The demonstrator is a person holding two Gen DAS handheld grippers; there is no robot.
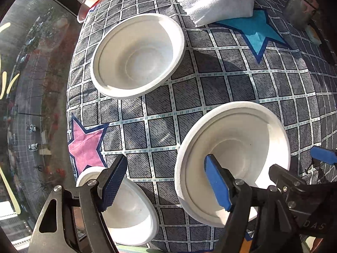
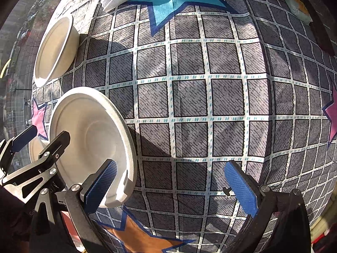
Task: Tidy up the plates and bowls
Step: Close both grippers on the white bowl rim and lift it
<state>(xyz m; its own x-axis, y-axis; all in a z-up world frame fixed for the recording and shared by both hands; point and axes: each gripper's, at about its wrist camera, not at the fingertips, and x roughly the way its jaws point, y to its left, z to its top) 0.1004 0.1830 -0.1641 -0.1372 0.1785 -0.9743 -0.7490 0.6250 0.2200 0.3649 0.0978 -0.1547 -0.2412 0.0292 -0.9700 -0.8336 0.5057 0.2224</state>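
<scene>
- Three white moulded-fibre bowls are seen lying separately on the tabletop covered with a grey checked, star-printed cloth; none is stacked, so the organizing is judged barely begun.
- The far bowl is set near a folded white towel; the near-left bowl sits beside a pink star; the near-right bowl lies between the two tools.
- All three bowls are seen empty.
- The left hand-held gripper is held with blue pads spread wide, one finger over the near-right bowl, nothing gripped.
- The right hand-held gripper is likewise spread apart, holding nothing, beside that bowl's rim.
- Gathering the bowls into one stack is judged still to be done; no plates are seen.
</scene>
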